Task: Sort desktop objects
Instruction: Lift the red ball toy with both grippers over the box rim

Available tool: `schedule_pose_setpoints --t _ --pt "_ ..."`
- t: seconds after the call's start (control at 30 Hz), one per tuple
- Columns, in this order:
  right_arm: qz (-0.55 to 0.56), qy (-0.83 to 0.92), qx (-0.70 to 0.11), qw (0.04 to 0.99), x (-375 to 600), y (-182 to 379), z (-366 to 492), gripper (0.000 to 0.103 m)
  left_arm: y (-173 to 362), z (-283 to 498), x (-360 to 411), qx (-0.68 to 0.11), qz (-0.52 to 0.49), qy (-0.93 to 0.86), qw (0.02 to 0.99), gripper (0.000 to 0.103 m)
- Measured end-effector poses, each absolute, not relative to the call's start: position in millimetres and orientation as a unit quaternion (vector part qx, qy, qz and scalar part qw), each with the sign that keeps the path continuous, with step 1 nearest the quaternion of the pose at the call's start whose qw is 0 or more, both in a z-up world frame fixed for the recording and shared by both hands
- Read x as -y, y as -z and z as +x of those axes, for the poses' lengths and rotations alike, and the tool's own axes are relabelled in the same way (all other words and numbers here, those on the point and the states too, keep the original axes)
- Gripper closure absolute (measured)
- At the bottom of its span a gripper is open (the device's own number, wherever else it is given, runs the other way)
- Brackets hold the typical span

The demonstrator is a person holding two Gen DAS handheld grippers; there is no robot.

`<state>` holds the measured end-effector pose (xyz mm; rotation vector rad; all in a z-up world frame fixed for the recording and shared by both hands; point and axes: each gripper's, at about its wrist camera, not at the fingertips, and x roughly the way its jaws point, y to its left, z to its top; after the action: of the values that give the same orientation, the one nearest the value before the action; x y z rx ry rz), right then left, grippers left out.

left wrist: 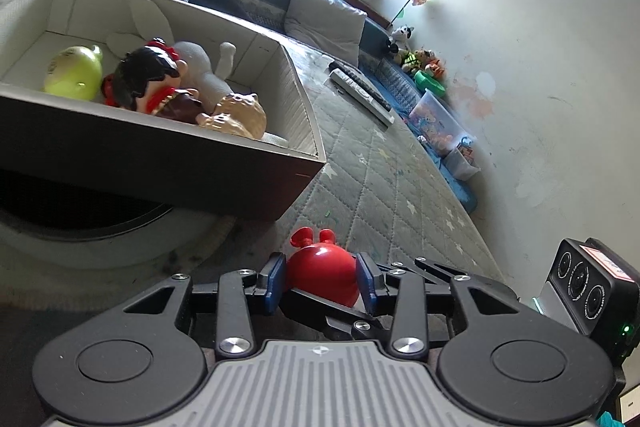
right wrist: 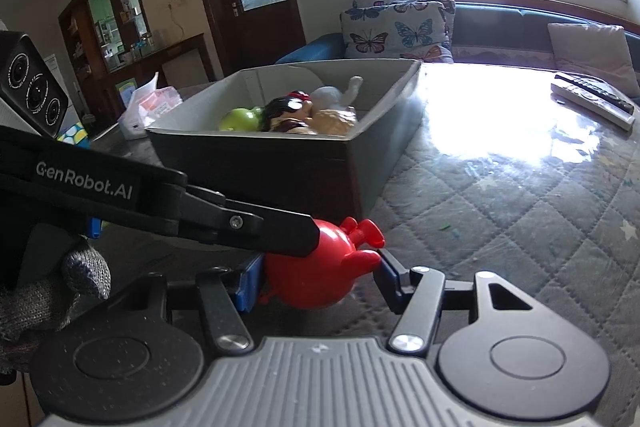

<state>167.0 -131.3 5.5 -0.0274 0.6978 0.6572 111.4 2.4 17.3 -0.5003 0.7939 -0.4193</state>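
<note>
1. Red plastic toy (left wrist: pixel 322 277) sits between the blue pads of the left tool (left wrist: pixel 322 281); both pads press on its sides, so this tool grasps it.
2. In the right wrist view the same toy (right wrist: pixel 316 277) lies between the pads of the right tool (right wrist: pixel 316 277). The left pad touches it, but whether the right pad presses it I cannot tell.
3. The left tool's black finger (right wrist: pixel 248 227) crosses over the top of the toy in that view.
4. The toy is low over the quilted table (left wrist: pixel 400 187), just beside the near corner of the box (left wrist: pixel 160 163).
5. The box holds a green toy (left wrist: pixel 74 75), a doll with black hair (left wrist: pixel 148 75), a white figure (left wrist: pixel 200 67) and a tan toy (left wrist: pixel 240 115).
6. Two remotes (left wrist: pixel 360 91) lie further on the table, well apart from the box.
7. A grey glove (right wrist: pixel 48 299) shows at the left edge of the right view.
</note>
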Motion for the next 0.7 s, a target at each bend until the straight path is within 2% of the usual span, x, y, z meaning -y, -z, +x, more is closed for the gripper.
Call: schedule_pose_setpoints --t 0.37,0.7 --pt "-0.048 -0.349 -0.268 0.897 94 -58 164 0.044 -68 88 -41 -0.307 -0.247 0.182 0.901 0.062" --pt "-0.07 -0.375 -0.236 0.894 38 -81 222 0.044 -92 133 -94 -0.271 -0.267 0.138 0.914 0.061"
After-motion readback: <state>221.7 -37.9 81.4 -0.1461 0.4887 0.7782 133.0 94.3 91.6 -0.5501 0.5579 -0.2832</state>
